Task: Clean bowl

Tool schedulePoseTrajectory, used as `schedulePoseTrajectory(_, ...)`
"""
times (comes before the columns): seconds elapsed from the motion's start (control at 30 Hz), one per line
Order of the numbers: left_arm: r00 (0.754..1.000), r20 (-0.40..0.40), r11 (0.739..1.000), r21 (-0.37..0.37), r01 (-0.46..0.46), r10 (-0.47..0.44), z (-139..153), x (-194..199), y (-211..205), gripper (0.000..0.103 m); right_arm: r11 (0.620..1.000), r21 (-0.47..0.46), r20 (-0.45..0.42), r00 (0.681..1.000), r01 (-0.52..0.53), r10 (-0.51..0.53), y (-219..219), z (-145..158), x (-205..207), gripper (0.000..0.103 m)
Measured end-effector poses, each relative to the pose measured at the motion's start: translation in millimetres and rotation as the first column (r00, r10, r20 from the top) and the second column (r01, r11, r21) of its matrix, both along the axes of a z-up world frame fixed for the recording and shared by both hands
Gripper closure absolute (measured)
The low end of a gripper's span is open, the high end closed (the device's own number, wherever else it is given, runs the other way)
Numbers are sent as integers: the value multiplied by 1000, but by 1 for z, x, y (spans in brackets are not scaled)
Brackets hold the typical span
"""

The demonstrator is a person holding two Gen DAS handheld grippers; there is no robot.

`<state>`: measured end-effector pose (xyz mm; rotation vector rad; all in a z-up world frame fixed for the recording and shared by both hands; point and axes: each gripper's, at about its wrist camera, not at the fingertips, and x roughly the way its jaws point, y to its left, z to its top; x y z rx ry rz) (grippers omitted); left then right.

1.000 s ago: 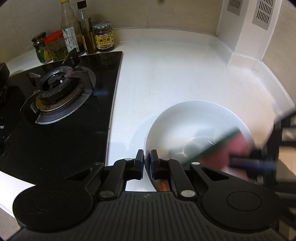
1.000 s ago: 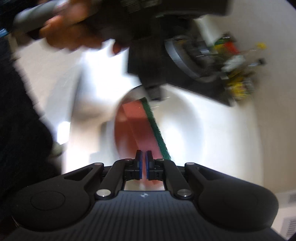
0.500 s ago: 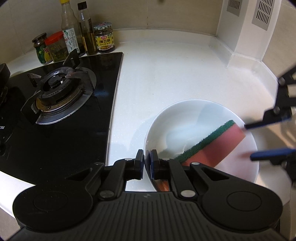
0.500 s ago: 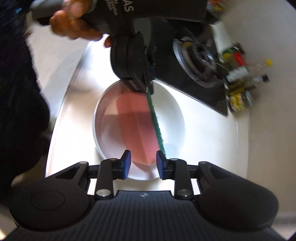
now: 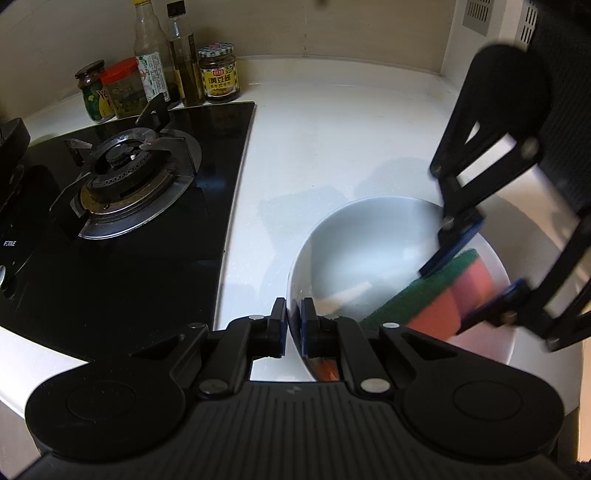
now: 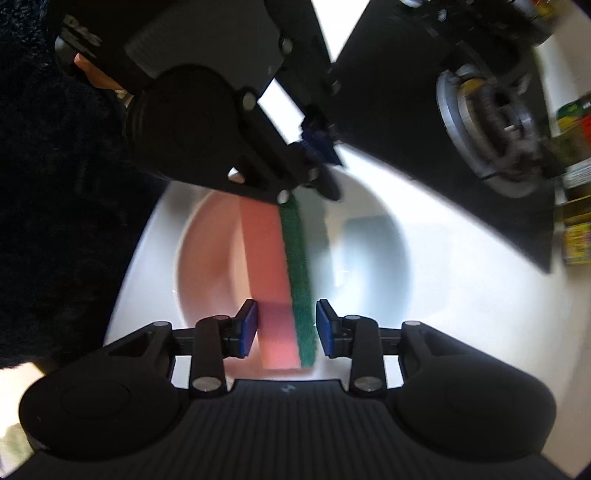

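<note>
left gripper (image 5: 293,326): jaws clamp white ceramic bowl (image 5: 354,236) rim at 6 o'clock | right gripper (image 6: 285,330): jaws opening, pink-and-green sponge (image 6: 284,295) loose between

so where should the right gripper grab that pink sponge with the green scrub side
Across its thickness at the raised end, from above: the pink sponge with the green scrub layer stands on edge in the white bowl. The opening right gripper has one pad by the pink face and one by the green.

Bench: white bench (image 5: 332,122), glossy, running into a corner.
Hob: black glass gas hob (image 5: 122,266) set into it; burner (image 5: 122,166) unlit.
Wall: beige tiles (image 5: 332,26); vent grille (image 5: 476,14) at right.
Back edge: jars and bottles (image 5: 166,81) clustered against the wall.
</note>
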<state>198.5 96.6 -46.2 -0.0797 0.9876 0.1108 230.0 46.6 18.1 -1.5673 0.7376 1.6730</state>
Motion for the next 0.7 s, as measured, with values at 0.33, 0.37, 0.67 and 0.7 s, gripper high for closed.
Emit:
schedulePoseTrajectory(0.33, 999, -39, 997, -73, -24, 21, 2, 4, 11, 95, 931, 113, 584, 782, -346, 219, -55, -21, -61, 76)
schedulePoseTrajectory(0.37, 999, -41, 997, -71, -22, 20, 2, 4, 11, 95, 903, 81, 675, 690, -422, 261, -64, -27, -69, 76)
schedulePoseTrajectory(0.67, 999, -35, 999, -47, -7, 5, 1, 3, 7, 96, 613, -346, 855, 31, -710, 518, -107, -105, -64, 77)
schedulePoseTrajectory(0.7, 999, -34, 999, -45, -6, 5, 1, 2, 7, 96, 597, -386, 843, -6, -704, 538, -109, -111, -61, 77)
